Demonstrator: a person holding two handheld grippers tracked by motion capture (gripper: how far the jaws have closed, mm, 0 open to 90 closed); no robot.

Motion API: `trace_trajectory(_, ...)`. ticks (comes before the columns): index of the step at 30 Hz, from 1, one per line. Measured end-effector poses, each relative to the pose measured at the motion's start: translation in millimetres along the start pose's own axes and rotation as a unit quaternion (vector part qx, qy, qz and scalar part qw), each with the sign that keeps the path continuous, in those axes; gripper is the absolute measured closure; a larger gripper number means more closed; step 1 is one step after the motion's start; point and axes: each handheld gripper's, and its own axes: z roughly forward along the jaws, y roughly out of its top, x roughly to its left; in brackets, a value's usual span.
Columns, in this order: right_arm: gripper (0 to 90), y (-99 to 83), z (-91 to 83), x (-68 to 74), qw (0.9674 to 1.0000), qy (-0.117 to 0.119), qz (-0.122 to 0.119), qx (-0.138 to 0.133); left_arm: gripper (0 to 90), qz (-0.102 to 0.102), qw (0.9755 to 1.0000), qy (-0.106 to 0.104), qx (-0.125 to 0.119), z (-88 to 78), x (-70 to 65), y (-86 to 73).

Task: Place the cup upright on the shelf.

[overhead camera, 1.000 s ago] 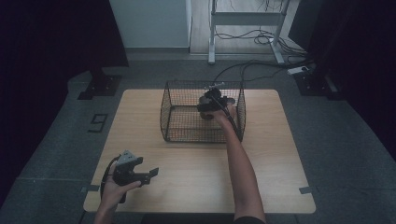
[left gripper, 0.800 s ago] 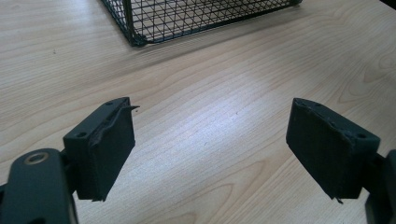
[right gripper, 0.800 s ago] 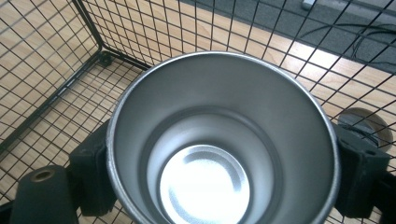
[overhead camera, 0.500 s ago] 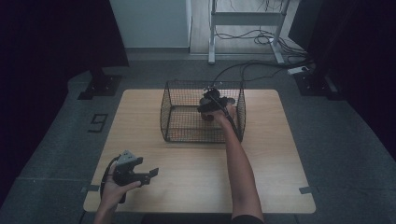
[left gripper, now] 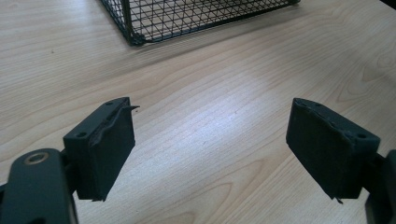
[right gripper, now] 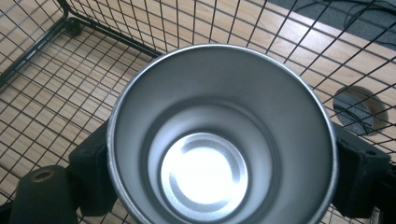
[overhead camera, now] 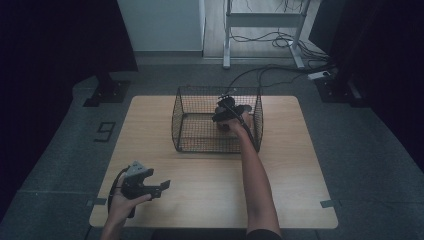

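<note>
Overhead, the high view is showing a wooden table (overhead camera: pixel 300 165) with a black wire basket (overhead camera: pixel 187 125) sitting toward its twelve o'clock edge. The right gripper (overhead camera: pixel 227 111) is reaching into the basket's three o'clock half, its forearm crossing over the near wall. The left gripper (overhead camera: pixel 150 187) is hovering near the seven o'clock corner, well apart from the basket. Beyond the table, cables (overhead camera: pixel 270 75) are trailing across the grey floor beside a metal frame's legs (overhead camera: pixel 226 35).

In the left gripper view, the two black pads (left gripper: pixel 109 144) are standing wide apart over bare wood, clasping nothing; a corner of the basket (left gripper: pixel 135 39) is showing at twelve o'clock.

In the right gripper view, a steel cup (right gripper: pixel 219 140) is sitting mouth-up between the jaws, which are pressing its sides at nine and three o'clock, inside the basket's mesh (right gripper: pixel 42 79).

Compared with the earlier frames, both hands are staying where they were; nothing is visibly shifting.
</note>
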Motion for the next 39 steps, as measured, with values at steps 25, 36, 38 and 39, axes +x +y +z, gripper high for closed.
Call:
trace_trajectory(25, 3.5, 9.1, -37.0, 0.7, 0.9982, 0.02, 0.025, -0.051, 15.8, -0.003, 1.0, -0.001, -0.001, -1.4, 1.3, 0.3)
trace_trajectory(36, 6.8, -2.9, -66.5, 0.9, 0.9955, 0.045, 0.023, -0.081, 15.8, -0.002, 1.0, 0.001, 0.0, -0.4, 0.3, 0.6)
trace_trajectory(38, 7.9, -7.0, -73.6, 2.0, 0.9944, 0.048, 0.02, -0.093, 15.8, -0.001, 1.0, 0.002, 0.001, -0.2, -0.1, 0.8)
trace_trajectory(39, 9.0, -9.3, -77.7, 2.7, 0.9937, 0.051, 0.02, -0.098, 15.8, -0.001, 1.0, 0.001, 0.001, 0.0, -0.3, 0.8)
